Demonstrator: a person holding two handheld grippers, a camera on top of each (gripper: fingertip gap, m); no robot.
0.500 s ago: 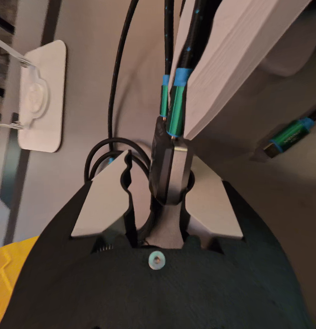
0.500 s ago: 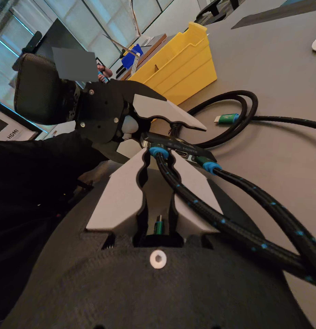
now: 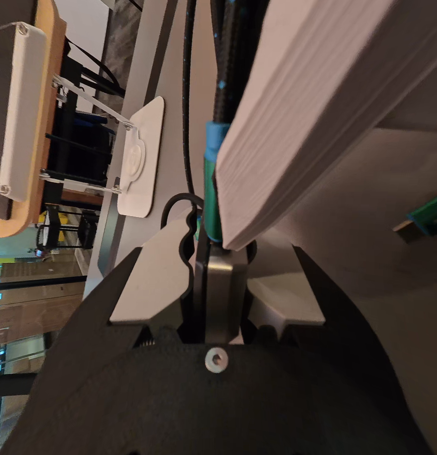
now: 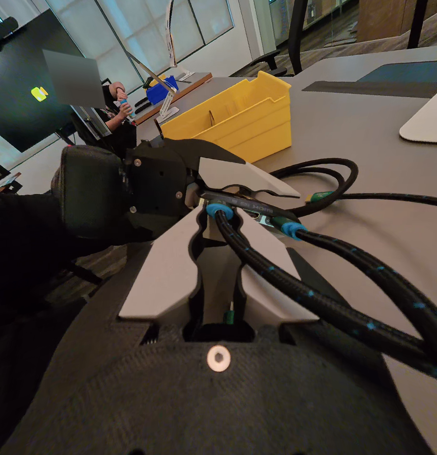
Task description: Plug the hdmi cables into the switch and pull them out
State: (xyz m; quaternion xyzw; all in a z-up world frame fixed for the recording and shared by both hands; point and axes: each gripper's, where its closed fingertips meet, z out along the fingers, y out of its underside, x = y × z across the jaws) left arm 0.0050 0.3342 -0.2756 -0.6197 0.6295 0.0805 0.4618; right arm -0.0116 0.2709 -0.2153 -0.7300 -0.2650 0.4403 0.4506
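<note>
The grey HDMI switch [image 3: 220,295] sits between the fingers of my left gripper [image 3: 222,258], which is shut on it. In the right wrist view the switch [image 4: 252,205] is held just above the grey table by the left gripper [image 4: 261,197]. My right gripper [image 4: 218,214] is shut on a green plug with a blue collar [image 4: 217,208] that is seated in the switch. A second braided cable's plug [image 4: 288,227] is seated in another port. A loose green plug [image 4: 319,195] lies on the table. The right gripper's finger [image 3: 311,123] hides part of the plug [image 3: 211,197].
A yellow bin [image 4: 237,118] stands behind the grippers. Coiled black cable [image 4: 340,172] lies right of the switch. A white stand base [image 3: 141,157] and a white pad [image 4: 429,123] rest on the table. A person sits at the far left [image 4: 114,105]. One gripper's finger ends stand about 8 cm off the other's.
My left gripper's fingers have closed in on the switch, which now sits deeper between them. The right gripper stays on the blue-collared plug. Both views have shifted.
</note>
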